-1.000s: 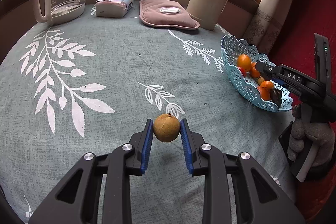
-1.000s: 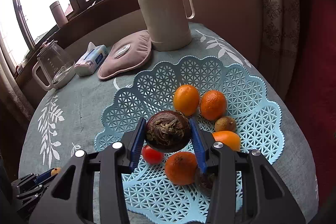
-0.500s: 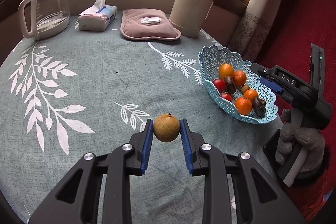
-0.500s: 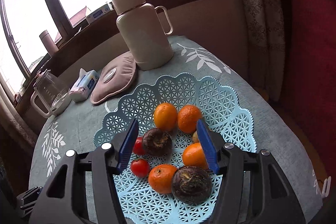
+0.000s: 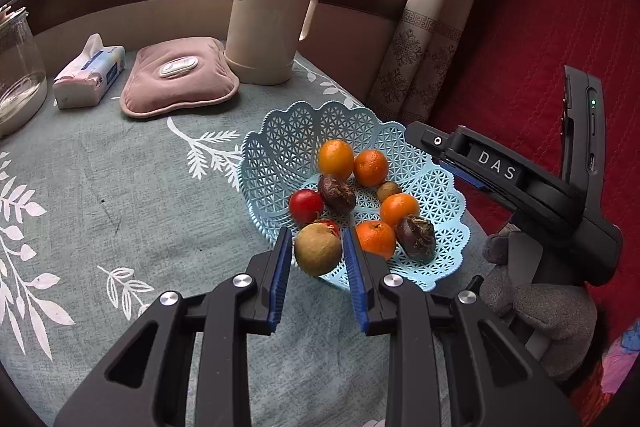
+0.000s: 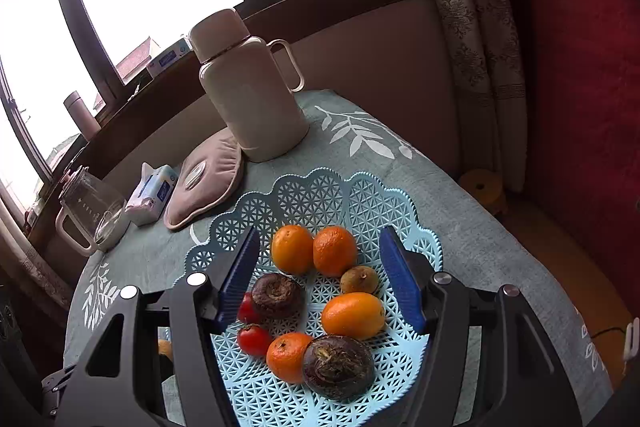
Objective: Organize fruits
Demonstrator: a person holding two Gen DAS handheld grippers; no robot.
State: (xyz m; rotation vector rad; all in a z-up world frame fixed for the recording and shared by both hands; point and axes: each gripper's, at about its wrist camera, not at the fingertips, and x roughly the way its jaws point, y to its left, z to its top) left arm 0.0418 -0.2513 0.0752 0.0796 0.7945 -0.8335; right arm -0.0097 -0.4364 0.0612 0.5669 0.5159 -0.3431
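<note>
Fruit first: a small round brownish-yellow fruit (image 5: 318,253) sits pinched between the blue pads of the left gripper (image 5: 316,259), carried clear of the tablecloth (image 5: 120,187) and hanging at the near-left rim of the pale blue lattice basket (image 5: 280,143). The basket lies straight ahead of that claw and slightly right, so the coming move is, I judge, a short push forward over the rim and then a release. The fruit is near enough round, so no axis matters. Inside the basket lie oranges (image 5: 335,158), two dark wrinkled fruits (image 5: 337,193), red tomatoes (image 5: 306,205) and another small brownish one.

The right gripper (image 6: 320,277) hovers over the basket with its jaws wide and nothing between its pads; they have just been opening. It is the nearer to the basket, but empty-handed.

The left view shows the held fruit and the right tool from the side in a gloved hand (image 5: 532,303). The right view looks down into the basket (image 6: 320,187) and shows free lattice at its far side, but only a sliver of the carried fruit at lower left
</note>
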